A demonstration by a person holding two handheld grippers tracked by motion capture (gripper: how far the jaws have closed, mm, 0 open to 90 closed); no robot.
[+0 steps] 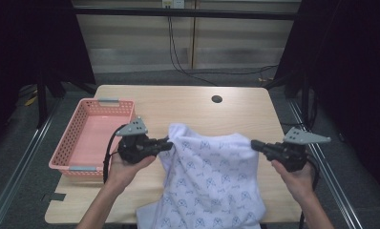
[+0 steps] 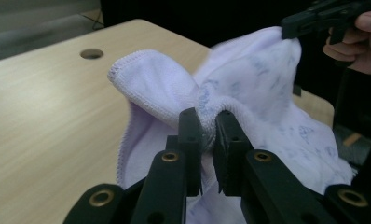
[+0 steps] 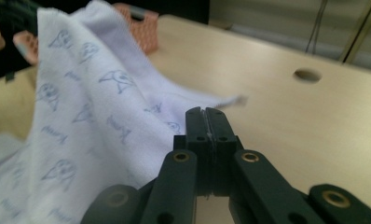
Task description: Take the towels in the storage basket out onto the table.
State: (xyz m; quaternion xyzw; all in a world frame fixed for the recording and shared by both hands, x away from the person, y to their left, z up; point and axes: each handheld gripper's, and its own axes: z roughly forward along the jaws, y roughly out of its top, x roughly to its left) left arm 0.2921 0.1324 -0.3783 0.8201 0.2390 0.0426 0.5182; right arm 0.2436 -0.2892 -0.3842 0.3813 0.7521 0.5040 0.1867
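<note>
A lab-like recording bay — black curtains (image 1: 30,43), metal floor rails (image 1: 16,167), loose cables (image 1: 178,52) — around a wooden table (image 1: 188,102).

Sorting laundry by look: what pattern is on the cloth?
White cloth with a repeating pale blue printed motif; clearest in the right gripper view.

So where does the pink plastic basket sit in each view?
High view: pink plastic basket at table's left edge, beside the left hand.
Left gripper view: not in it.
Right gripper view: top, behind the white printed cloth.
Shared landmark: round hole in the wooden tabletop.
</note>
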